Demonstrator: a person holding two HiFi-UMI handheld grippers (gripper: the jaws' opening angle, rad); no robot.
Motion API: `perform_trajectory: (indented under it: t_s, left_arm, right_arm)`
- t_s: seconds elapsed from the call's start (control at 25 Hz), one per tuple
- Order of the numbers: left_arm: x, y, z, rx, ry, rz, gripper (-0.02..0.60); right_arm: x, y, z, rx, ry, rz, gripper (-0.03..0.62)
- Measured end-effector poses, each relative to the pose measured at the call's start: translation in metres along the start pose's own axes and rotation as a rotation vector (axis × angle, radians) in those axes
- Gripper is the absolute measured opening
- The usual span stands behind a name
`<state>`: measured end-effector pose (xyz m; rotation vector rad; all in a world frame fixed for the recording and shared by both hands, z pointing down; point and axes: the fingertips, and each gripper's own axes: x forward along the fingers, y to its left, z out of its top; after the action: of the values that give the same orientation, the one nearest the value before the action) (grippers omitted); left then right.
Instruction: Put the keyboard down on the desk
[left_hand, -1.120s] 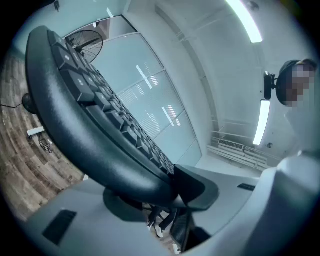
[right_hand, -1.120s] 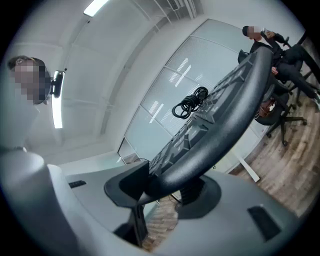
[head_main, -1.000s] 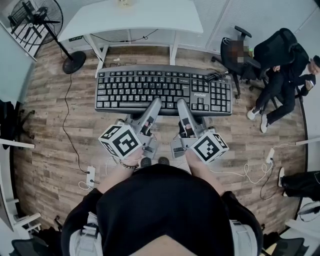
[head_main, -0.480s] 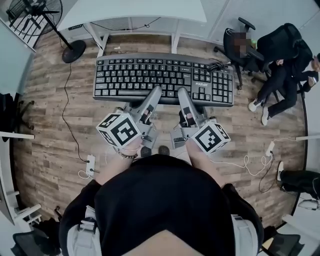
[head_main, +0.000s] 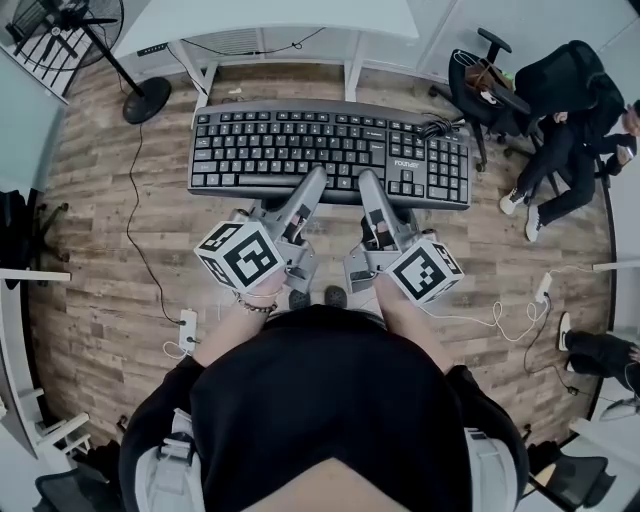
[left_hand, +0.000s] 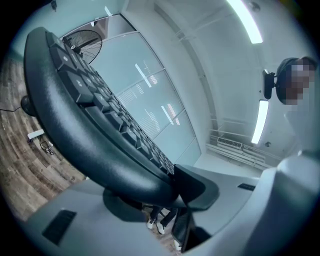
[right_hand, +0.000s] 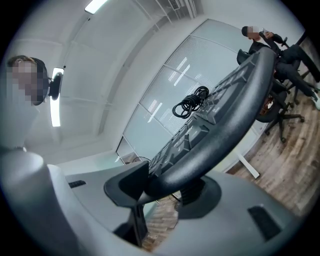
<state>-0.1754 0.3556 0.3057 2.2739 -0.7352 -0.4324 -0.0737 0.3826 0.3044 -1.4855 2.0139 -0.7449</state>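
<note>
black plastic keyboard held above wood-plank floor | left gripper and right gripper side by side, level, pointing to 12 o'clock, each pinching its rounded near edge | white desk at 12 o'clock | floor fan at 10 | office chair at 2 | coiled cable on keyboard's 3 o'clock end

Your left gripper is clamping the black keyboard by its rounded front edge, its pads pressing on both faces. The keyboard is stretching away toward the upper left over wooden floor, with a standing fan showing beyond it.
</note>
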Motion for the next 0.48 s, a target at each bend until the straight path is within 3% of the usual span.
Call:
perform_trajectory:
  t_s: [0.48]
  left_arm:
    - [-0.016, 0.022, 0.015, -0.017, 0.037, -0.031, 0.17]
  right_arm:
    - [0.013, 0.013, -0.023, 0.002, -0.028, -0.051, 0.176]
